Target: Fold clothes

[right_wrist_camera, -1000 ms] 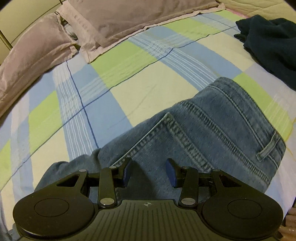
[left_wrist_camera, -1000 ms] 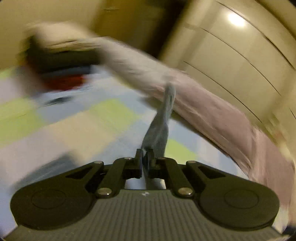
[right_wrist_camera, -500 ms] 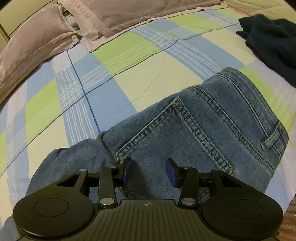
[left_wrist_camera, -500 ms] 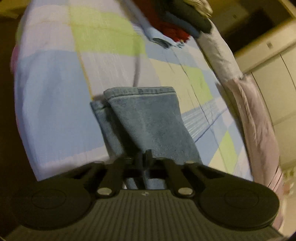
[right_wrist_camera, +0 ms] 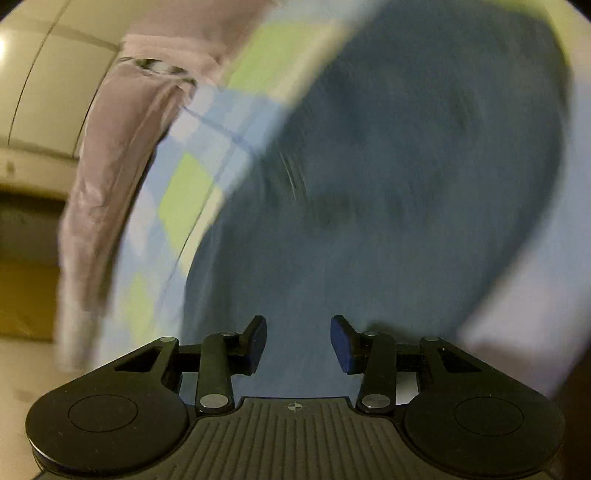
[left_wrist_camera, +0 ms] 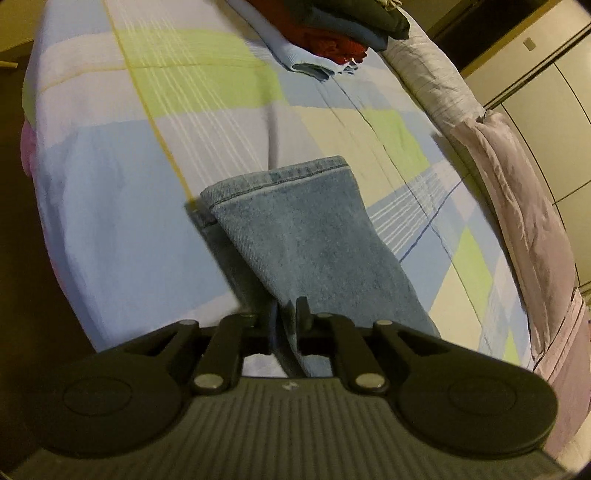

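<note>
A pair of light-blue denim jeans (left_wrist_camera: 306, 236) is gripped by the left gripper (left_wrist_camera: 287, 314): its jaws are clenched on the cloth, and the two stacked legs run straight ahead of them across the blue, green and cream checked bed sheet (left_wrist_camera: 207, 85), ending in stitched hems laid nearly one upon the other. The right gripper (right_wrist_camera: 298, 339) is held with its jaws released and nothing between them; ahead of them only a blurred dark-blue cloth (right_wrist_camera: 406, 166) is seen, too smeared to be named. A fold of the jeans is judged to be in hand, the legs being already doubled lengthwise. The next move would call for the held part to be kept taut and level, so that the hems are not dragged apart. Beyond the hems, a stack of folded garments in red, blue and black (left_wrist_camera: 343, 33) is seen.
</note>
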`<act>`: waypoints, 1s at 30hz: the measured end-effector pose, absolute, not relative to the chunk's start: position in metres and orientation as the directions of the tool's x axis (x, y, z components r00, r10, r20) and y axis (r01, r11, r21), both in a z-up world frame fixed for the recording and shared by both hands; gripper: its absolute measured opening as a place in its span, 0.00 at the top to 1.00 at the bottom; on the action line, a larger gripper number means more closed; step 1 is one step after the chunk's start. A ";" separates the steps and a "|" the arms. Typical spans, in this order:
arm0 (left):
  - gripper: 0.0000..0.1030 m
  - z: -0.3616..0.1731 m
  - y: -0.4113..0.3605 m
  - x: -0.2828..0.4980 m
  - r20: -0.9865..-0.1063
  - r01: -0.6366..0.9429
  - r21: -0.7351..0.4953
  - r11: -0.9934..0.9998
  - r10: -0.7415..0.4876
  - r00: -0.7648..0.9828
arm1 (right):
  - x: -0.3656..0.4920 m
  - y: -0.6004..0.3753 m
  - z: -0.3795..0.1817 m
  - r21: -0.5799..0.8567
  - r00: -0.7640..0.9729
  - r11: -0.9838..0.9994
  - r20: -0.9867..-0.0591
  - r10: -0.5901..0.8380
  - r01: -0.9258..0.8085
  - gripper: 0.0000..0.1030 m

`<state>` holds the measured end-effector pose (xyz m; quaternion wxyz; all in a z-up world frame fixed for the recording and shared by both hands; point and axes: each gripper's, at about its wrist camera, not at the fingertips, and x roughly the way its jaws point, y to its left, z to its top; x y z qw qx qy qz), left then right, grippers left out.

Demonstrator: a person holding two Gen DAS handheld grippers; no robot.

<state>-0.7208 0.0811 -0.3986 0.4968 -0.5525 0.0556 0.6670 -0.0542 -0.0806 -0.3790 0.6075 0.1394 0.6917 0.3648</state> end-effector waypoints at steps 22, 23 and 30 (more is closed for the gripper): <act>1.00 -0.408 0.075 -0.718 -0.802 -0.859 -0.379 -0.345 0.585 0.119 | -0.071 -0.092 -0.398 0.592 -0.145 0.739 -0.802 0.580 -0.320 1.00; 1.00 -0.402 0.073 -0.716 -0.797 -0.872 -0.365 -0.325 0.594 0.113 | -0.072 -0.091 -0.399 0.578 -0.142 0.749 -0.813 0.565 -0.326 1.00; 0.98 -0.398 0.078 -0.708 -0.837 -0.928 -0.267 -0.259 0.540 0.090 | -0.074 -0.082 -0.393 0.517 -0.140 0.778 -0.853 0.503 -0.357 1.00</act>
